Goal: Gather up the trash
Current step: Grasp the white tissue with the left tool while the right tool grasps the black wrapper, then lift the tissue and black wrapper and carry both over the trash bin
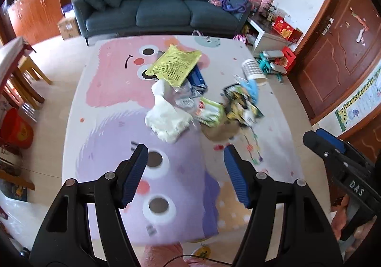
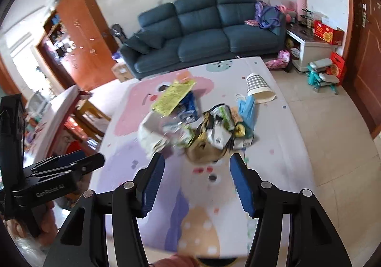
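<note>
Left wrist view looks down on a pastel play mat (image 1: 114, 128) printed with cartoon faces, spread over a pale tiled floor (image 1: 47, 90). A dark teal sofa (image 1: 162, 2) stands along the far wall, wooden doors (image 1: 340, 52) close the right side, and a white side cabinet (image 1: 266, 38) with red boxes sits by the sofa's end. A wooden table (image 1: 14, 62) with stools edges in from the left.

The trash lies in a loose heap near the middle of the mat: a yellow printed bag (image 1: 175, 64) farthest away, a blue packet (image 1: 197, 78) partly under it, a crumpled white bag (image 1: 166, 119) nearest, green and yellow snack wrappers (image 1: 228, 109), and a brown paper piece (image 1: 221, 131). A checked wastebasket (image 1: 252, 69) lies tipped on its side beyond the heap, on the right part of the mat.

The left claw (image 1: 185, 155) is released, its blue pads wide apart and holding nothing; the white bag sits just ahead of the gap, not touching. The right claw (image 2: 197, 162) is likewise spread and empty, hovering above the mat with the brown paper and wrappers (image 2: 214, 128) just ahead of its tips. In the right wrist view the wastebasket (image 2: 259, 88) is well beyond the pile. Both views are motion-blurred.
</note>
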Available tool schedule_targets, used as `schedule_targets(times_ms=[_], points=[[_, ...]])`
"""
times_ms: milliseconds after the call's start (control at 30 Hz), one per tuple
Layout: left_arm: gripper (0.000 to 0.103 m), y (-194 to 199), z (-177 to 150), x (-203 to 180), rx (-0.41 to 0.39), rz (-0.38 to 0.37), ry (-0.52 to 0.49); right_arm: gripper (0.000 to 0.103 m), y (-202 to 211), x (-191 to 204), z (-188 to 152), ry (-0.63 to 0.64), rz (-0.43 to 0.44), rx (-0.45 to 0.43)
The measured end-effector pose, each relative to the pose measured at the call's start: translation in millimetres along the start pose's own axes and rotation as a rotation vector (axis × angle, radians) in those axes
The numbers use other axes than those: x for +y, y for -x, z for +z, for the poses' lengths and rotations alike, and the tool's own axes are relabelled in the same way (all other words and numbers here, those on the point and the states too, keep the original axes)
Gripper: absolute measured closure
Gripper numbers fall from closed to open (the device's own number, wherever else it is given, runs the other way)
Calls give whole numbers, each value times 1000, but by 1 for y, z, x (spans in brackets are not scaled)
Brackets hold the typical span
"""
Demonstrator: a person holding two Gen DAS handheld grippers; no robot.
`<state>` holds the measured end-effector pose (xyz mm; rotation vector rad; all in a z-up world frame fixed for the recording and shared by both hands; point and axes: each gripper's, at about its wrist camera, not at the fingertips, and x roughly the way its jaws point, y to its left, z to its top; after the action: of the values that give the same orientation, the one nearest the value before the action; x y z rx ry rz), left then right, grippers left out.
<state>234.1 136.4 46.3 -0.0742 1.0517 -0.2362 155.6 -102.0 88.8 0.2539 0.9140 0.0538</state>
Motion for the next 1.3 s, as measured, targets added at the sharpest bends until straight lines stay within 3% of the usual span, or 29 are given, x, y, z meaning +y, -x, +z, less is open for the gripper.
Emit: schedule_targets(times_ms=[133, 367, 567, 633, 700, 767, 867, 1300], points=[[40, -58, 37, 33, 71, -6, 19, 45, -75, -1, 36, -36, -47, 68], [40, -153, 76, 66, 195, -44, 58, 45, -182, -12, 55, -73, -113, 176], [40, -203, 86, 74, 296, -87, 72, 45, -229, -22, 51, -86, -147, 237], [40, -218, 85, 74, 336, -96, 73, 51, -241, -25, 50, -100, -143, 251], [46, -228, 83, 74, 364, -109, 82, 55, -246, -26, 49, -105, -128, 250], [66, -232, 82, 74, 377, -135, 94, 58, -247, -24, 50, -94, -133, 241], [78, -232, 82, 75, 364, -124, 95, 60, -243, -21, 48, -94, -136, 242], [81, -182, 68, 87, 294, -114, 109, 61, -193, -11, 40, -120, -117, 197]])
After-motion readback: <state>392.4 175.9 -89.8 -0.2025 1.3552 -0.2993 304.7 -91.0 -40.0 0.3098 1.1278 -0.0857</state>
